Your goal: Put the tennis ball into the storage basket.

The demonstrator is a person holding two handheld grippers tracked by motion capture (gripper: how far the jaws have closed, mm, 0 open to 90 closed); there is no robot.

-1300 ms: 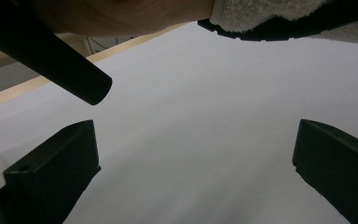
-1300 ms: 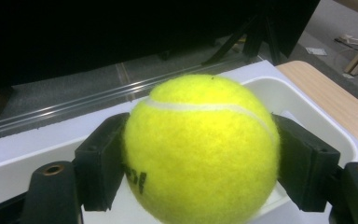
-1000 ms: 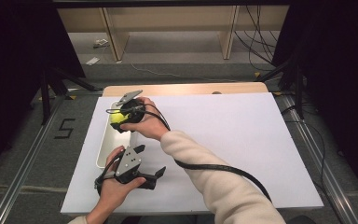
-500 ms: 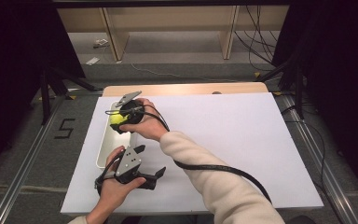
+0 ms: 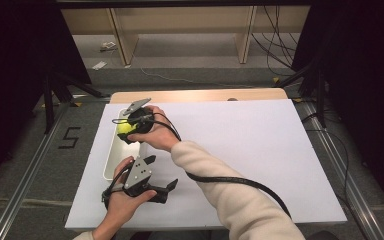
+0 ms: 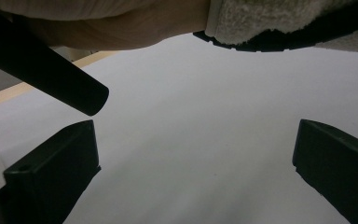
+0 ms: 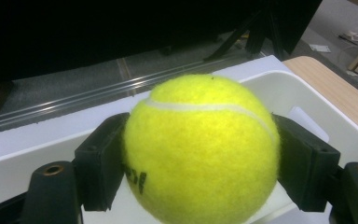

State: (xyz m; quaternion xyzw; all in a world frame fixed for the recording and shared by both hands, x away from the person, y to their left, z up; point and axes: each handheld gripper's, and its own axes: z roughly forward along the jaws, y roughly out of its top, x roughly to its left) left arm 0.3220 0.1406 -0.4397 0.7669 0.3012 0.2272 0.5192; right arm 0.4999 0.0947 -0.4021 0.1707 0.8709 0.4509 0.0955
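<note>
The big white table is sitting under 2 arms. Since a second ago almost nothing is changing: the right gripper is still hanging over the far end of the long white bin, so the drop is probably coming next. The bin is looking empty inside, though the hand is hiding part of it. The left gripper is resting near the bin with its jaws wide apart, holding nothing. The right gripper's jaws are squeezing the yellow tennis ball on both sides, just above the bin.
</note>
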